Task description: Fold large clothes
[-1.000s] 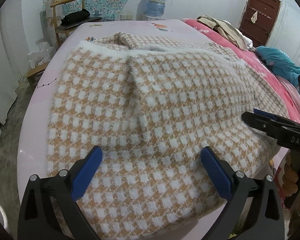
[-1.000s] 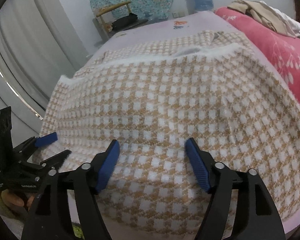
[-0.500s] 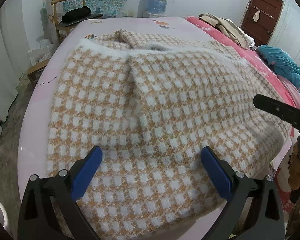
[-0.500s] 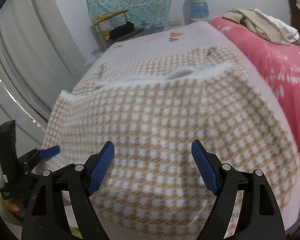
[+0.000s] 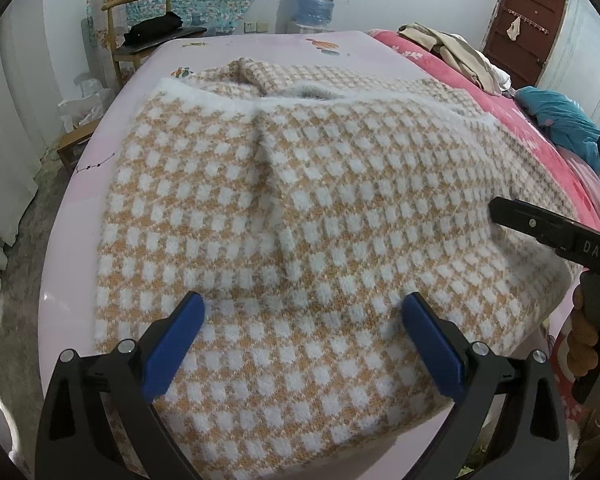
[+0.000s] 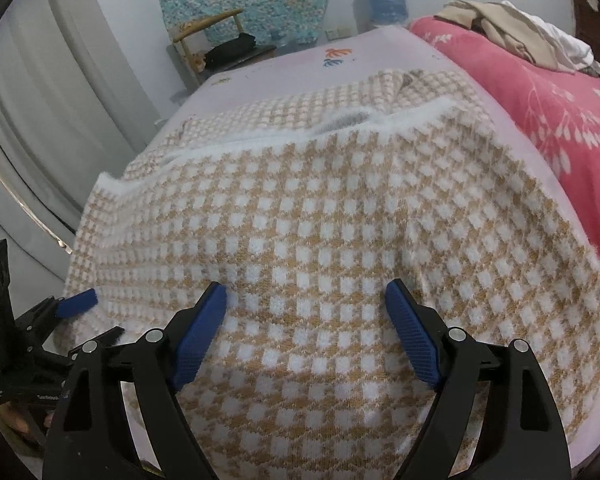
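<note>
While both grippers hover w/ jaws apart, nothing held, folded tan-and-white checked knit sweater (image 5: 300, 208) lies below on pink bed (image 5: 72, 240); right gripper (image 6: 306, 334) jaws just widened, left gripper (image 5: 300, 340) likewise open.

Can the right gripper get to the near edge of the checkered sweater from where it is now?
Probably yes. The right gripper hangs just over the checkered sweater with its jaws open, having just been opening, nothing pinched between them. Nothing lies on the knit below it, and the left gripper is off to the side.

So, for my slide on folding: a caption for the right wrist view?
Open right hand-held gripper poised over a folded tan-and-white checked sweater on the pink bed.
</note>
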### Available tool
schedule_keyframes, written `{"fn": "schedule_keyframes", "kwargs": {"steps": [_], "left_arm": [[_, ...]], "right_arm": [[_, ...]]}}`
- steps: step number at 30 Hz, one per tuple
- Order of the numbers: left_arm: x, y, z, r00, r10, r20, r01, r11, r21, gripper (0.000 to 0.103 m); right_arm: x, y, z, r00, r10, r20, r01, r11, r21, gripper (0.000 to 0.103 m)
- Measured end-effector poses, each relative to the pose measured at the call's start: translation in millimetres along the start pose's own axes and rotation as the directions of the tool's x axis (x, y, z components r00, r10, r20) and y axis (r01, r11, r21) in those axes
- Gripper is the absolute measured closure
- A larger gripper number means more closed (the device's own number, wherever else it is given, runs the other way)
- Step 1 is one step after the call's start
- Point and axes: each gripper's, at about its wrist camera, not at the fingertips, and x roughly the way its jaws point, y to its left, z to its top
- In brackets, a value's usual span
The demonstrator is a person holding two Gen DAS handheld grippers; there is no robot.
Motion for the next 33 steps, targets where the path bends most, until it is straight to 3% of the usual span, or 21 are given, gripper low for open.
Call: {"fn": "schedule_keyframes", "kwargs": {"steps": [33], "left_arm": [[1.0,-1.1,0.4,1.0,0.01,-0.005,-0.01,1.0,0.015,0.005]], "right_arm": [[1.8,-0.5,0.2,1.0,0.002,-0.004,-0.002,1.0,0.005,0.023]]}}
